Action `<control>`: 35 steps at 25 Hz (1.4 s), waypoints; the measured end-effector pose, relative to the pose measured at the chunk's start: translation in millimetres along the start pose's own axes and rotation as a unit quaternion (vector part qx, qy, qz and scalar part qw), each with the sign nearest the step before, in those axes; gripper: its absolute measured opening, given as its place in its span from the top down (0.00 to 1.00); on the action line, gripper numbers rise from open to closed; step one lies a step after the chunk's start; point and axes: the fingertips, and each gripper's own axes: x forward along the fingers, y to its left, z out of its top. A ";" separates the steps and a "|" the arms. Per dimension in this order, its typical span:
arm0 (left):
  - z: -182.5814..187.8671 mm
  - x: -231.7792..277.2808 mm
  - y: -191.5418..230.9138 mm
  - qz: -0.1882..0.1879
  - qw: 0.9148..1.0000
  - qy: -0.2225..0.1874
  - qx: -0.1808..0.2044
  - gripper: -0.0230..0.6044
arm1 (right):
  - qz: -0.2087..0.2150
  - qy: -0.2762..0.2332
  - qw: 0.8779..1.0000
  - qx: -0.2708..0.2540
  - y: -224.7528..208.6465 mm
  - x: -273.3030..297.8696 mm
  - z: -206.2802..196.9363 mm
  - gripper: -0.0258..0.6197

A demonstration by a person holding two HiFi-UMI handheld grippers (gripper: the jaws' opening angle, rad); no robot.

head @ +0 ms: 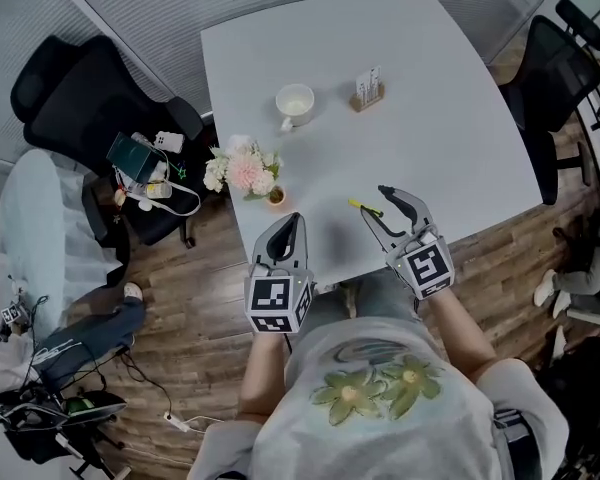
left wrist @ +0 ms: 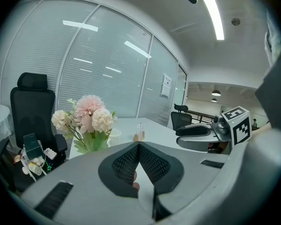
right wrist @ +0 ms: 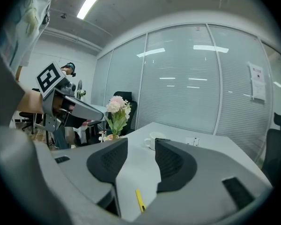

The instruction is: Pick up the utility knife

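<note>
The utility knife, slim and yellow, lies on the white table near its front edge. My right gripper is open just above the table, and the knife's near end lies between its two fingers. In the right gripper view the knife shows low in the gap of that gripper, untouched by either pad. My left gripper hovers at the table's front edge, left of the knife, with its jaws shut on nothing. The left gripper view shows its pads pressed together.
A white cup and a small card holder stand further back on the table. A pot of pink and white flowers sits at the table's left edge. Black office chairs stand left and right of the table.
</note>
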 end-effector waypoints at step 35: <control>-21.0 54.3 -13.1 0.052 0.997 0.047 -0.018 0.96 | 0.131 0.111 0.985 0.004 -19.8 36.1 -114.0 0.67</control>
